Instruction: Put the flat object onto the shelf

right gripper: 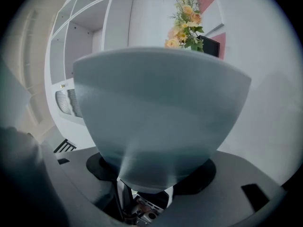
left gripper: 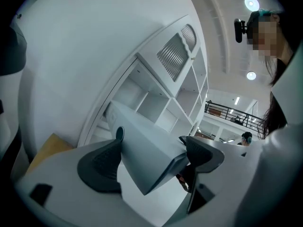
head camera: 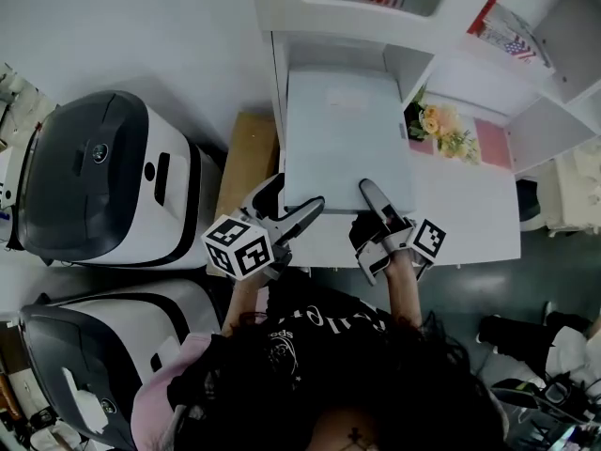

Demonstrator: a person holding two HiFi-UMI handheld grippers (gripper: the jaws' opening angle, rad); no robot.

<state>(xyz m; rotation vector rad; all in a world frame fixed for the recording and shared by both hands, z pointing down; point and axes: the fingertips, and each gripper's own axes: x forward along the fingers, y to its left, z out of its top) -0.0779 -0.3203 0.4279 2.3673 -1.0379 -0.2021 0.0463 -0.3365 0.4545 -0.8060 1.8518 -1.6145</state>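
Observation:
The flat object is a pale grey flat box, held level in front of the white shelf unit, its far edge at the lower shelf opening. My left gripper is shut on the box's near left corner; in the left gripper view the box sits wedged between the dark pads. My right gripper is shut on the near right edge. In the right gripper view the box fills the frame and hides the jaws.
A bunch of artificial flowers stands in the shelf compartment right of the box. A pink panel lies beside it. Two large grey-and-white machines stand to the left. A tan board sits beside the shelf.

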